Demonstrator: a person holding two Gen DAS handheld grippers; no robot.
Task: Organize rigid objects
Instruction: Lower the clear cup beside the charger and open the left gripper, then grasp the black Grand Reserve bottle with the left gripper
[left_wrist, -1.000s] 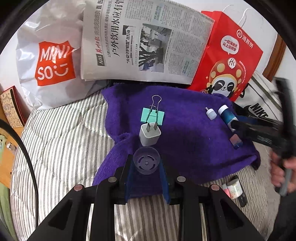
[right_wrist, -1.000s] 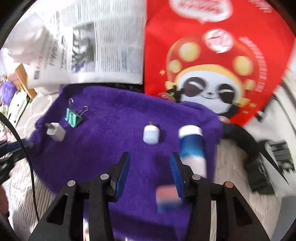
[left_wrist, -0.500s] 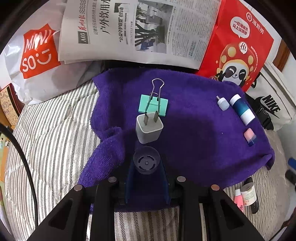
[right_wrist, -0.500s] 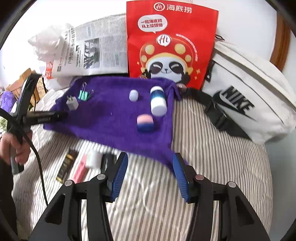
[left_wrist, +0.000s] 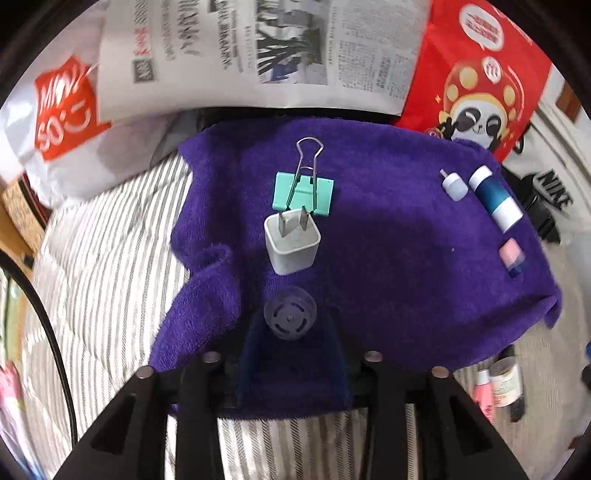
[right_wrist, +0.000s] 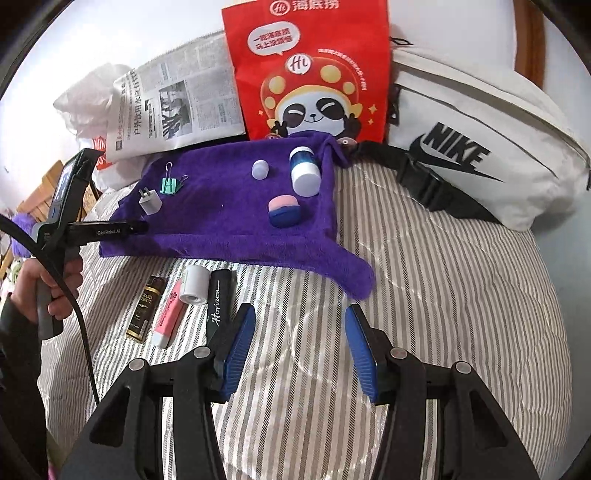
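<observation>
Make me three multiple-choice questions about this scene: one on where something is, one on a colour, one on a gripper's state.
1. Where does the green clip lie?
A. on the newspaper
B. on the purple towel
C. on the striped bedding

2. What colour is the bag with the panda?
A. red
B. white
C. purple

3. How is the right gripper?
A. shut on a bottle
B. shut on the towel
C. open and empty

Answers:
1. B: the clip rests on the towel, next to the charger.
2. A: the bag is red.
3. C: the right gripper has its fingers spread with only bedding between them.
</observation>
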